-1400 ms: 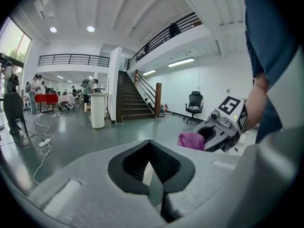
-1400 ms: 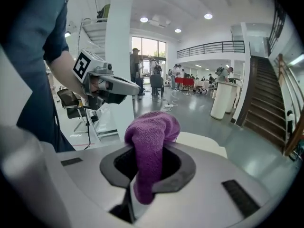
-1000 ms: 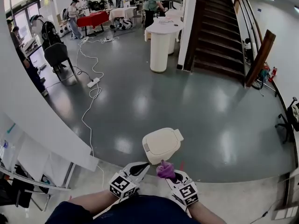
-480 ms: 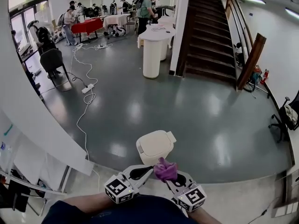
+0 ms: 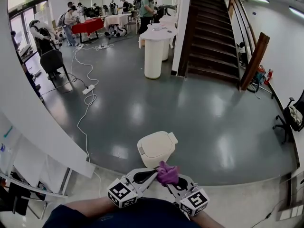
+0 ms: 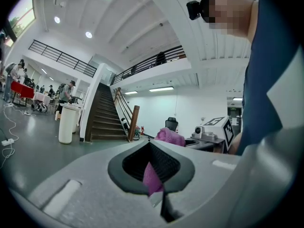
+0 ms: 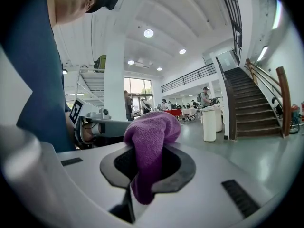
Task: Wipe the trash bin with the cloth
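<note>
The cream trash bin (image 5: 156, 147) with a closed lid stands on the dark floor just ahead of me. A purple cloth (image 5: 167, 173) bulges out of my right gripper (image 5: 170, 178), whose jaws are shut on it; in the right gripper view the cloth (image 7: 148, 148) fills the jaw opening. My left gripper (image 5: 151, 175) is held beside it with its tip close to the cloth and its jaws closed. A thin pink strip (image 6: 152, 177) shows in the slit between the left jaws; I cannot tell if it belongs to the cloth. Both grippers hover near my body, short of the bin.
A white wall panel (image 5: 42, 127) runs along my left, with a white cable (image 5: 85, 113) trailing over the floor. A white round column table (image 5: 154, 51) and a staircase (image 5: 213, 42) stand farther off. People work at tables (image 5: 90, 25) at the far end.
The bin sits slightly nearer and more to the left in the head view. Both grippers have drawn closer together, and the cloth has stayed in the right one.
</note>
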